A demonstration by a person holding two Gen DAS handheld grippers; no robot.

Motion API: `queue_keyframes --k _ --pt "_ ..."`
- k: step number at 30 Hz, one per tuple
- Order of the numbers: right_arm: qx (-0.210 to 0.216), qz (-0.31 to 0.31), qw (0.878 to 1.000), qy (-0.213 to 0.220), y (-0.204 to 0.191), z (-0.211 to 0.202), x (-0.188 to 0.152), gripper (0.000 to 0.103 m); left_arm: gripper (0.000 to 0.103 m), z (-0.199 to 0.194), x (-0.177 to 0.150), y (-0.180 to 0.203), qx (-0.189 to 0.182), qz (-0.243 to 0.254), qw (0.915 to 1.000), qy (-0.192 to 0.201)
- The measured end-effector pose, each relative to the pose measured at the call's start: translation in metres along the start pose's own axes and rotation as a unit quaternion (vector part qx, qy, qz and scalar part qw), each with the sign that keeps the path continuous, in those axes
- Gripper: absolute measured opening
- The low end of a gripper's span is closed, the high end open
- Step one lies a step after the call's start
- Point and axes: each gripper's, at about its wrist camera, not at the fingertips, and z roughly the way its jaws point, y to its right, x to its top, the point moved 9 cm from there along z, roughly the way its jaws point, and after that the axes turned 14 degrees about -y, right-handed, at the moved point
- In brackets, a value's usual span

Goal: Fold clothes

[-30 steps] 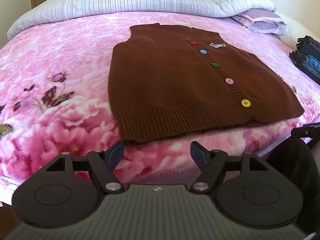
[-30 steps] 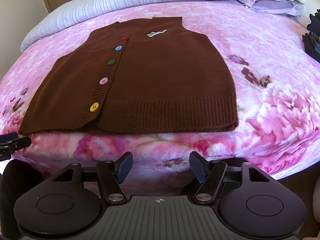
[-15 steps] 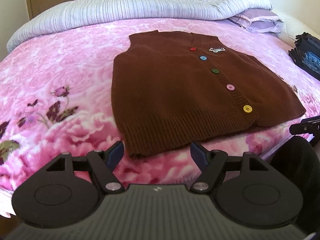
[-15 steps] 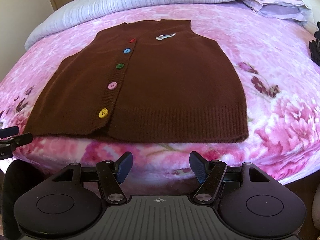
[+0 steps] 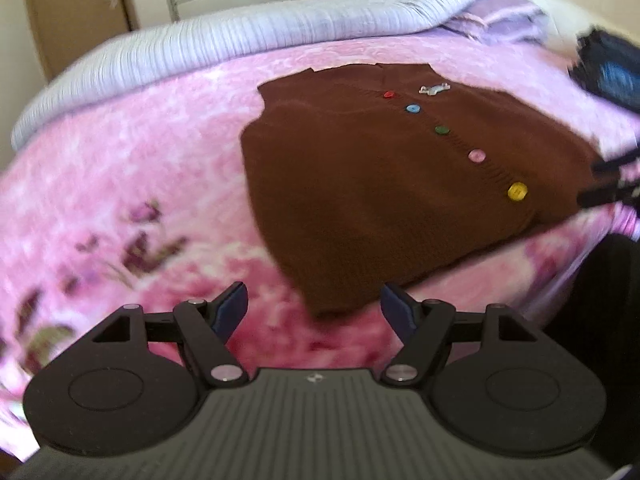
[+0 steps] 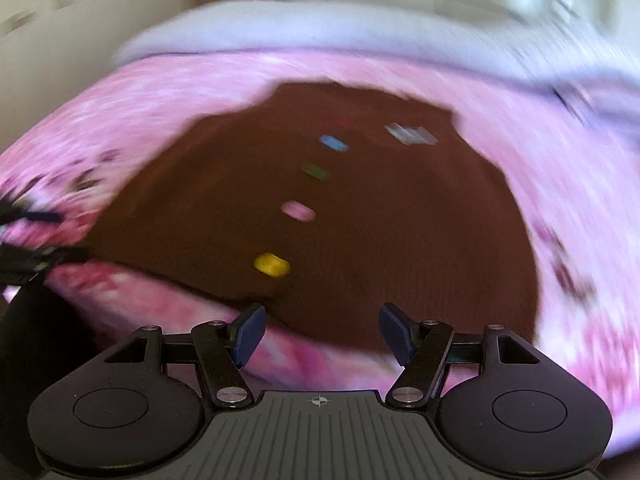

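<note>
A brown knitted vest (image 5: 380, 184) with a row of coloured buttons lies flat on the pink flowered bedspread (image 5: 132, 184). Its ribbed hem faces me, and a small silver brooch (image 5: 434, 89) sits near the collar. My left gripper (image 5: 312, 304) stands open just short of the hem's left corner, nothing between its fingers. In the right wrist view the vest (image 6: 400, 220) is blurred by motion. My right gripper (image 6: 320, 328) is open at the hem, below the yellow button (image 6: 272, 266). Each gripper shows at the edge of the other's view.
A lilac striped quilt (image 5: 248, 40) and pillows lie along the head of the bed. A dark folded garment (image 5: 612, 68) sits at the far right. Wardrobe doors stand behind. The bed's near edge drops off just under both grippers.
Both grippers have moved forward toward the vest's hem, so the vest looks larger and nearer. The right wrist view has swung and blurred. Both stay open.
</note>
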Motion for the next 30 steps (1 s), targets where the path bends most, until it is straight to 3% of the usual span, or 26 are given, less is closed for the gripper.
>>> queue_keyframes --k 2,5,7,8,9,18,22,25,26,28,30 --pt "0.01 -0.074 0.997 0.022 -0.028 0.001 0.008 0.066 0.07 -0.002 -0.003 -0.013 0.015 0.021 0.9997 0.002" --pt "0.013 -0.181 0.982 0.044 -0.076 0.012 0.016 0.066 0.07 -0.006 -0.007 -0.037 0.027 0.013 0.9995 0.007" --pt "0.025 -0.232 0.971 0.048 -0.104 0.023 0.02 0.051 0.07 -0.009 -0.01 -0.053 0.035 0.003 0.9993 0.01" --pt "0.03 -0.257 0.965 0.049 -0.117 0.029 0.022 0.03 0.07 -0.009 -0.012 -0.06 0.039 -0.003 0.9992 0.011" --pt "0.035 -0.278 0.959 0.05 -0.131 0.035 0.023 0.025 0.07 -0.01 -0.014 -0.066 0.042 -0.008 0.999 0.012" --pt "0.056 -0.381 0.921 0.056 -0.211 0.073 0.037 0.025 0.07 -0.004 -0.024 -0.091 0.035 -0.037 0.9985 0.021" --pt "0.022 -0.379 0.924 0.046 -0.215 0.099 0.047 0.025 0.07 -0.001 -0.02 -0.093 0.024 -0.032 0.9987 0.031" --pt "-0.012 -0.407 0.911 0.058 -0.215 0.101 0.051 0.024 0.07 0.003 -0.007 -0.088 0.025 0.018 0.9984 0.048" --pt "-0.016 -0.405 0.912 0.066 -0.213 0.097 0.053 0.008 0.07 0.005 -0.003 -0.086 0.026 0.037 0.9976 0.053" --pt "-0.015 -0.374 0.924 0.08 -0.202 0.085 0.06 0.006 0.07 0.011 0.008 -0.081 0.038 0.088 0.9932 0.065" --pt "0.007 -0.324 0.941 0.1 -0.185 0.065 0.07 0.006 0.07 0.022 0.024 -0.074 0.067 0.167 0.9807 0.077"
